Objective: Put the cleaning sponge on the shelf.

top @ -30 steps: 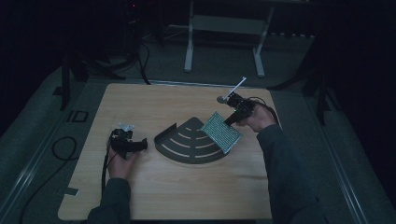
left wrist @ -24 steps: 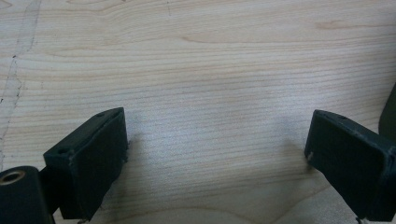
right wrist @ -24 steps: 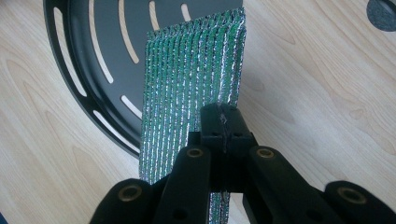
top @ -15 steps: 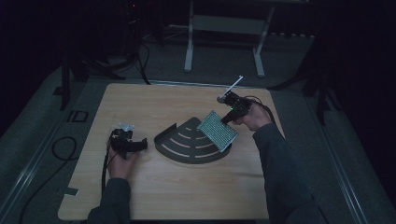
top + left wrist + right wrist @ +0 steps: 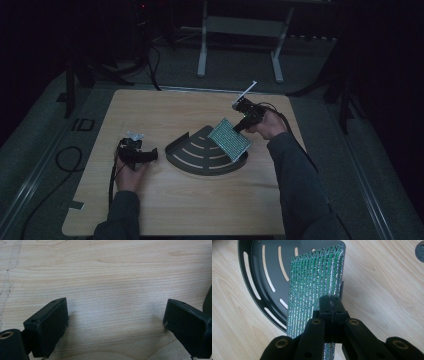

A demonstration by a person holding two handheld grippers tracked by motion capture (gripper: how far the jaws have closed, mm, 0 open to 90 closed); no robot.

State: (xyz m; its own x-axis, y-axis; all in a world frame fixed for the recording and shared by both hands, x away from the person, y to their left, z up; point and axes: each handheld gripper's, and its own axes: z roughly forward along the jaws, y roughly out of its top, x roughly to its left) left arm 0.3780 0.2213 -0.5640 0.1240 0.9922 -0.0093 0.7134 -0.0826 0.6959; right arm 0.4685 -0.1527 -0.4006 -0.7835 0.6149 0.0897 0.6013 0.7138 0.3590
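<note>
From the high view, a pale wooden table (image 5: 185,200) stands in a dark room, with a white metal frame stand (image 5: 240,30) on the floor beyond its far edge and a black cable (image 5: 65,160) looping off the left side. Near the middle of the table lies a black fan-shaped metal tray with curved slots (image 5: 192,157). The right gripper (image 5: 241,125) holds a green-and-silver ribbed scouring pad (image 5: 229,139) tilted over the tray's right part, its low corner near the tray's right rim (whether it touches, the dim light hides). The left gripper (image 5: 150,156) rests on the wood just left of the tray, the person's hand behind it; nothing lies between it and the tray.

The left gripper view gives what the high view cannot: the left gripper (image 5: 116,320) has its two black jaws standing wide apart, with bare wood grain between them and nothing gripped. A dark sliver at the right edge is too little to identify.

The right gripper view shows the right gripper (image 5: 331,308) with its jaws pinched shut on the near edge of the scouring pad (image 5: 314,282), which stands on edge and reaches away over the slotted tray (image 5: 265,270). The pad covers the tray's right portion, and pale wood shows through the slots. No writing or label can be read anywhere
</note>
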